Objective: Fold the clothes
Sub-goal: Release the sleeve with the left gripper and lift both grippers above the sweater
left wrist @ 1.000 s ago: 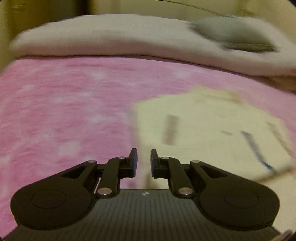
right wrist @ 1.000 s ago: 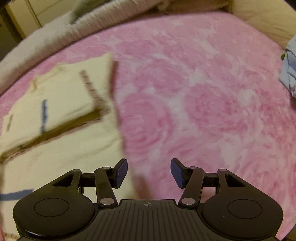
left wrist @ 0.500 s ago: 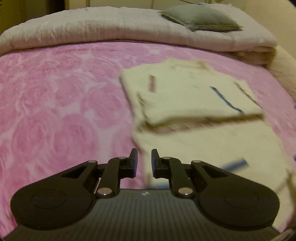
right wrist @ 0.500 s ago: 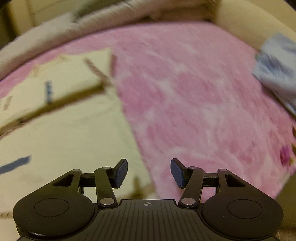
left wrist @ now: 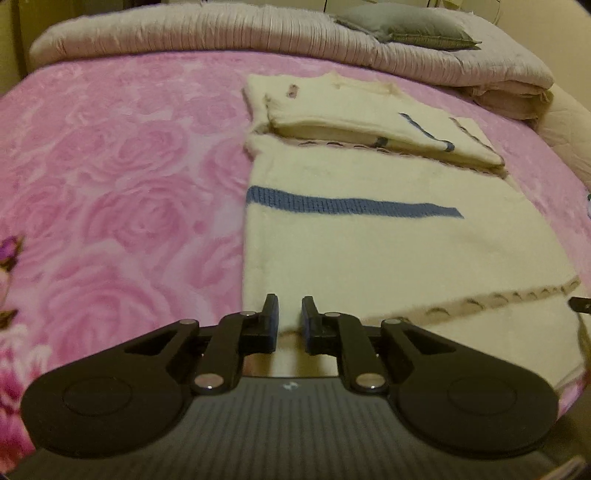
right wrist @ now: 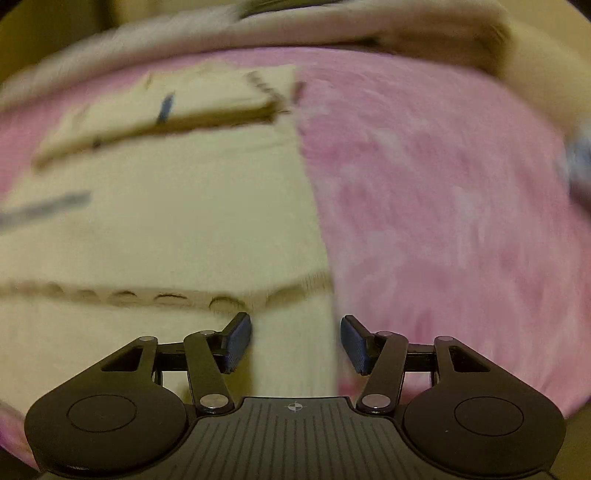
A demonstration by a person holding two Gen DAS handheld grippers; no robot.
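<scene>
A bed covered by a pink rose-patterned blanket [left wrist: 122,177] fills the room; a rolled beige quilt [left wrist: 221,31] lies along its far edge, a grey pillow [left wrist: 410,22] resting on top.

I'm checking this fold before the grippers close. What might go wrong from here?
The left gripper has only a narrow gap over the cream sweater's near hem, so it may pinch one layer only. The right gripper straddles the sweater's side edge beside the pink blanket and could catch that too. Lifting unevenly might shift the folded sleeves.
</scene>
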